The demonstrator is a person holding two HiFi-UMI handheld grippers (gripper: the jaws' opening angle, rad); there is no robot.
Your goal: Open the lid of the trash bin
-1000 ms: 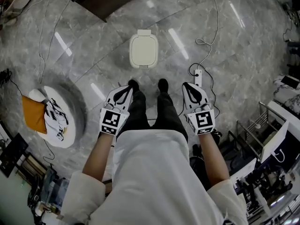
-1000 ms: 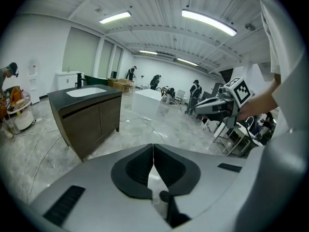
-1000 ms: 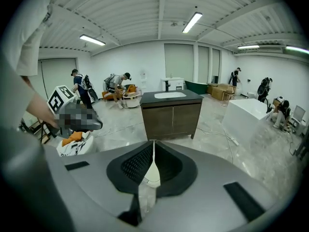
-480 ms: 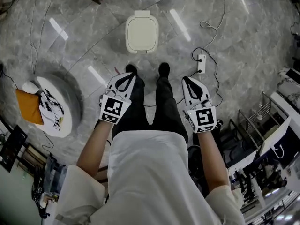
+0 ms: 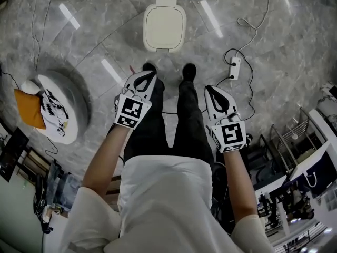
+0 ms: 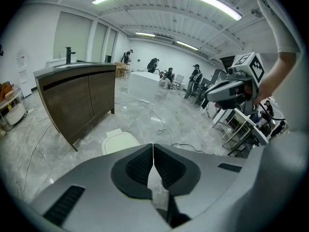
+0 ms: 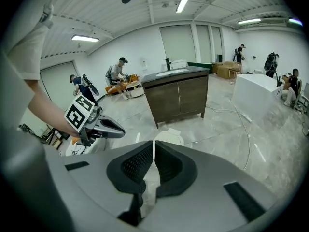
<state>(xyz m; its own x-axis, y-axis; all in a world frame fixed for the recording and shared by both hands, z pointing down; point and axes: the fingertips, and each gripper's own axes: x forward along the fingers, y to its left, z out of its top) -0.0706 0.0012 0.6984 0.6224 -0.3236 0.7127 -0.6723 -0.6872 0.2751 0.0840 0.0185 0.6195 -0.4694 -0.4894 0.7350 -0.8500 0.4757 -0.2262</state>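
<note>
The cream trash bin (image 5: 164, 28) stands on the marble floor just ahead of the person's shoes, its lid down. It also shows past the jaws as the bin (image 6: 118, 140) and the bin (image 7: 169, 137). My left gripper (image 5: 149, 74) hangs above the left shoe, short of the bin, shut with nothing in it; its tips (image 6: 153, 146) meet. My right gripper (image 5: 209, 88) is beside the right leg, farther from the bin, also shut and empty, tips (image 7: 154, 143) together. Each gripper appears in the other's view: the right one (image 6: 231, 88), the left one (image 7: 104, 127).
A round white stand (image 5: 73, 109) with an orange cloth and a patterned cloth sits to the left. A power strip (image 5: 234, 67) and its cable lie right of the feet. A dark wooden cabinet (image 6: 77, 95) stands behind the bin. Metal racks (image 5: 292, 141) are at the right.
Both grippers have sunk toward the floor, still shut. The bin now sits higher in the head view, and the left gripper lies nearer the shoes.
</note>
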